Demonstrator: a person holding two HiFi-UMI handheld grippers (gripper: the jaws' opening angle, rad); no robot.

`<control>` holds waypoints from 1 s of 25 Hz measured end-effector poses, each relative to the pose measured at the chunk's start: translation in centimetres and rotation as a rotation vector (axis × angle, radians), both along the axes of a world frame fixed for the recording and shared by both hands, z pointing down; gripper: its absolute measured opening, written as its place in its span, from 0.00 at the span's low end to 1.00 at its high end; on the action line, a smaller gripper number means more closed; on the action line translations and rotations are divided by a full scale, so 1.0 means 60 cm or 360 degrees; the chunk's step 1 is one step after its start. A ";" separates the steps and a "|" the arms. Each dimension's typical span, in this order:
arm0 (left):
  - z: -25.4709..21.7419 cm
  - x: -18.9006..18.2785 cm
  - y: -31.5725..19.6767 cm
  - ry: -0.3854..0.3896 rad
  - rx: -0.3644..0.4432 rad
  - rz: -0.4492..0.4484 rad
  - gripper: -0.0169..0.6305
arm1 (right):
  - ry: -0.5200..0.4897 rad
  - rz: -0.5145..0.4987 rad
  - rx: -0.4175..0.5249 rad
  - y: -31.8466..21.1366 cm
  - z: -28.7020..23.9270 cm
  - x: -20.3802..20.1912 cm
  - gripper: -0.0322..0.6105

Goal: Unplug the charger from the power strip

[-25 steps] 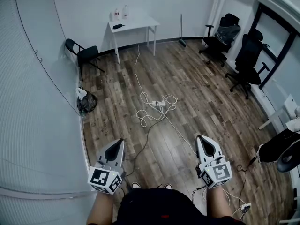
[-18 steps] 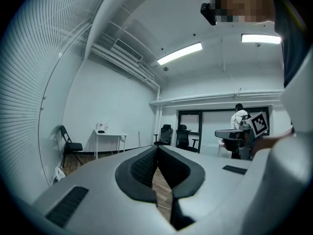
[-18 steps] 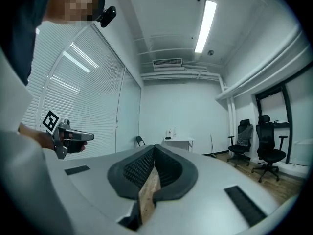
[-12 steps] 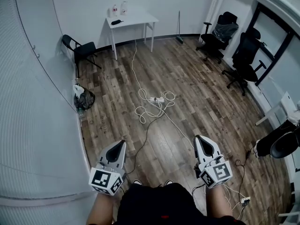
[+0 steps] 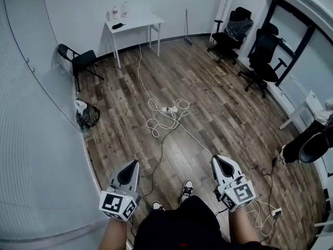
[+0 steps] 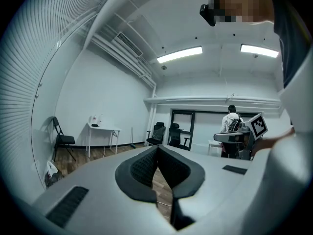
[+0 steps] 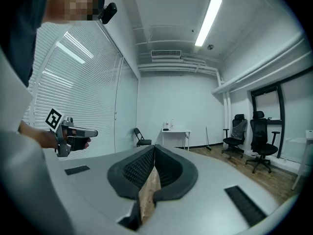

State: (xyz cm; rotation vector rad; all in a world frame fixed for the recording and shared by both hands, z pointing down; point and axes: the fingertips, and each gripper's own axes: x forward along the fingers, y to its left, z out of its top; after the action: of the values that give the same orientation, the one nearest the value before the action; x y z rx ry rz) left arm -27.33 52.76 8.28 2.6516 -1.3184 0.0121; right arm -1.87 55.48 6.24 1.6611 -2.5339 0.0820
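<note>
The white power strip lies on the wooden floor several steps ahead, among loops of white cable. A small plug body sits at its right end; from here I cannot make out the charger clearly. My left gripper and right gripper are held low in front of me, both far short of the strip. The left gripper has its pads together at the tip with nothing between them. The right gripper is also shut and empty. Neither gripper view shows the strip.
A white table with bottles stands at the far wall, a folding chair and a black bag by the blinds on the left. Office chairs stand at the right. Another small plug block lies near my right foot.
I have walked forward: a shoe now shows below me, the room has shifted left in view, and both grippers have come along, held level and shut as before.
</note>
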 end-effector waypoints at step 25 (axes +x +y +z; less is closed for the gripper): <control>-0.016 0.192 -0.332 -0.0132 0.0008 -0.0109 0.06 | -0.0092 -0.0127 -0.0005 -0.365 0.020 0.198 0.09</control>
State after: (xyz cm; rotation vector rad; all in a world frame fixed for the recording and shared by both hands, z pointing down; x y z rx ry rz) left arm -15.79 32.86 7.35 2.6348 -1.4356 0.1107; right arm 10.00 33.59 7.46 1.5766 -2.6374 0.1289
